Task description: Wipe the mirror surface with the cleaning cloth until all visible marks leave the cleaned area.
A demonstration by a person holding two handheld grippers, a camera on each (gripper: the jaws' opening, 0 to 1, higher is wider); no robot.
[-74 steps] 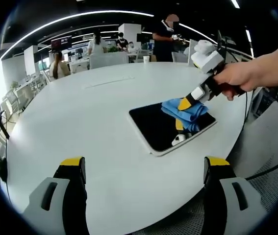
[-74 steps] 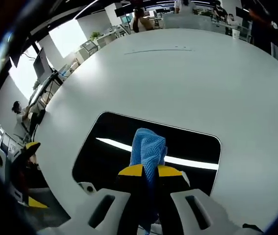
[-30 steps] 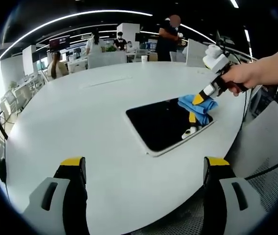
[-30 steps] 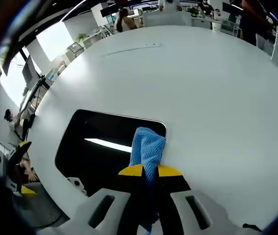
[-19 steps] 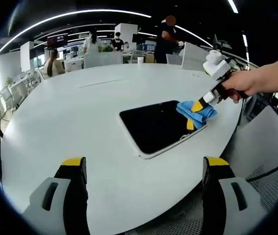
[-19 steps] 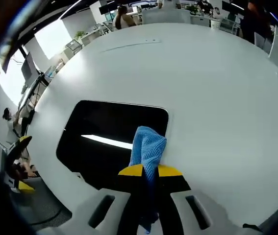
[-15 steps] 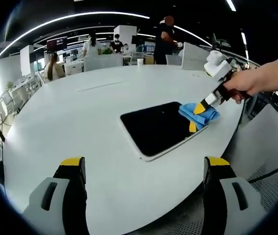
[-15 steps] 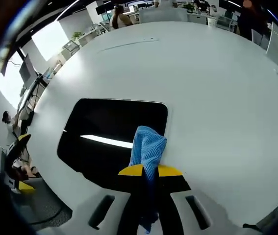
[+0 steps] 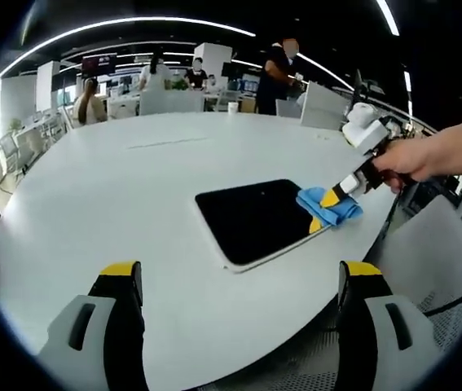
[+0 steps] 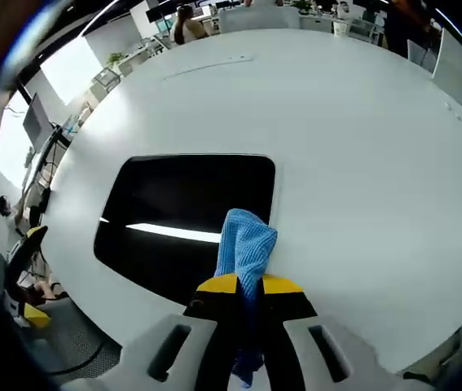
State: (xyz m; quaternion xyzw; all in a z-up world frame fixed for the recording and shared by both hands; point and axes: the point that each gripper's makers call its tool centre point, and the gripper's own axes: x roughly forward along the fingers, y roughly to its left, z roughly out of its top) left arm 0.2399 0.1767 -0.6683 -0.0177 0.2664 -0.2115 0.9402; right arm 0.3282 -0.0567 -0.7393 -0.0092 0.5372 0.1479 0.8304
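Note:
A dark rectangular mirror with a pale frame lies flat on the white round table. In the left gripper view a person's hand holds my right gripper, which is shut on a blue cleaning cloth at the mirror's right edge. In the right gripper view the blue cleaning cloth sticks up from my shut right gripper over the mirror, at its near right side. My left gripper stands open above the table's near edge, well short of the mirror, holding nothing.
Several people stand and sit at desks beyond the far side of the table. A white cup is at the far rim. A grey chair is at the right, off the table.
The right gripper has slid the cloth across the mirror to its right edge. Both views have shifted slightly with the hands.

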